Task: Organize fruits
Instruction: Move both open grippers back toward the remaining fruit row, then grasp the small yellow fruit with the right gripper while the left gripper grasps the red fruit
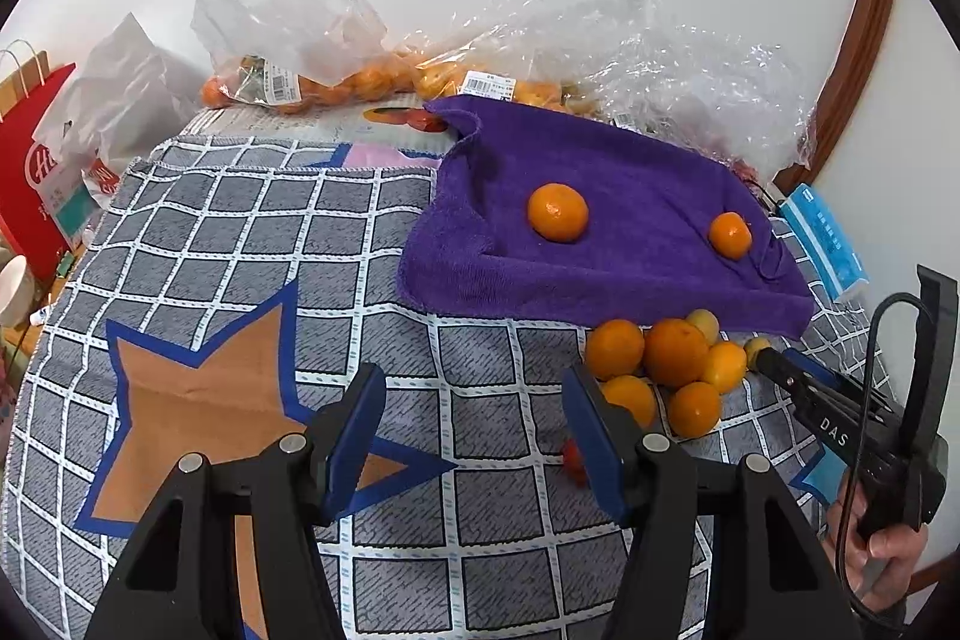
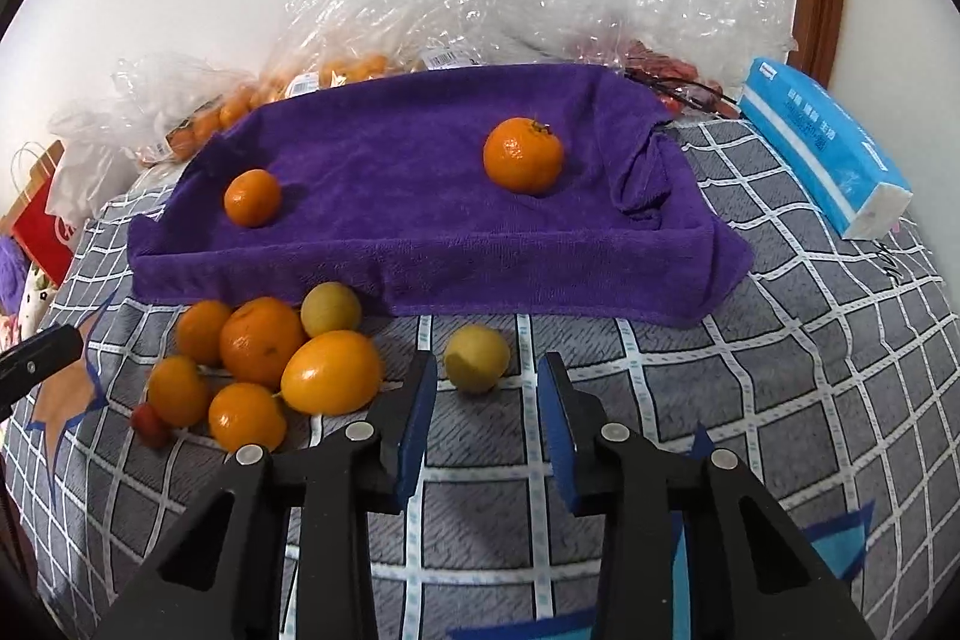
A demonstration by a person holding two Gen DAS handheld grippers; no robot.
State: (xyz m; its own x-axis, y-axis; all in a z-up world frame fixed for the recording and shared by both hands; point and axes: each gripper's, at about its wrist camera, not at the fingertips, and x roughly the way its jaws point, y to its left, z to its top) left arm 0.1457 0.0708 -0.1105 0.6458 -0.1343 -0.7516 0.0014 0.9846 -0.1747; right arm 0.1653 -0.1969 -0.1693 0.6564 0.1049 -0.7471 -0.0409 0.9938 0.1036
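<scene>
- Right claw, at lower centre of the right wrist view, stands with its blue pads partly apart and nothing between them; the small yellow fruit sits just ahead of the tips, on the checked cloth below the purple towel.
- Left claw, at lower centre of the left wrist view, is wider open and also empty, hanging over bare checked cloth.
- Two oranges lie on the towel, the larger orange upper right of centre, the smaller orange upper left.
- A loose fruit pile rests at centre left, touching the towel's front edge.
- Risk: the yellow fruit is round and free-standing; a pad that nudges it before both sides close would likely send it rolling toward the towel fold or the pile.
- Risk: the gap looks barely wider than the fruit, so an off-centre approach could clip it.
- Risk: the soft cloth may snag under a low fingertip.
- Risk: a tiny red fruit beside the pile could be knocked away by the left claw.
</scene>
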